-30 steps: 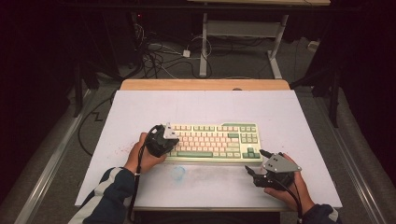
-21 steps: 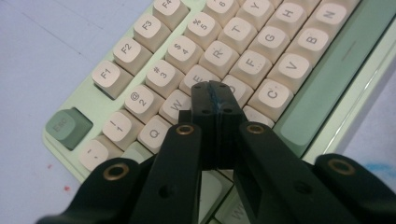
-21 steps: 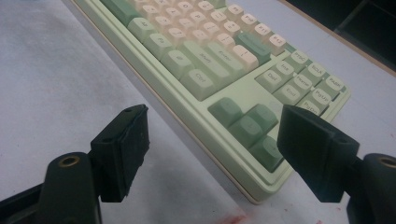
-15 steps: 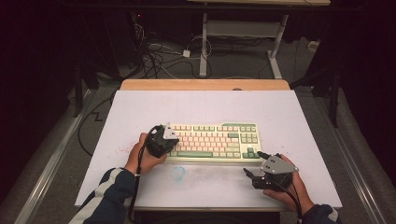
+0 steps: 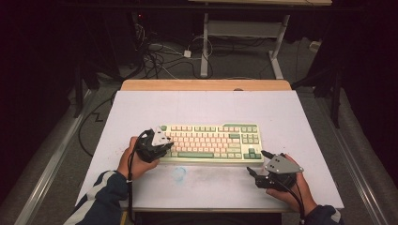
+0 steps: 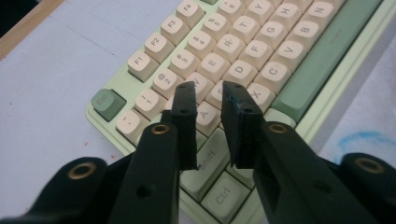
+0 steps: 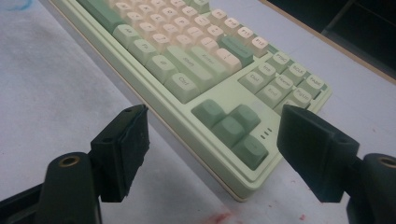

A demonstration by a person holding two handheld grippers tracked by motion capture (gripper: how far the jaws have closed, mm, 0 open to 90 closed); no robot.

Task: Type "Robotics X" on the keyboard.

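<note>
Keyboard is lying mid-frame on the white tabletop. Left gripper is hovering over its left-end keys, jaws narrow, holding nothing. Right gripper is sitting lower right, jaws wide, facing the keyboard's corner.

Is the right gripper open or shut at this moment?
Open. In the right gripper view, the right gripper holds its two black jaws wide apart, with the near right corner of the pale green and cream keyboard between them, untouched.
</note>
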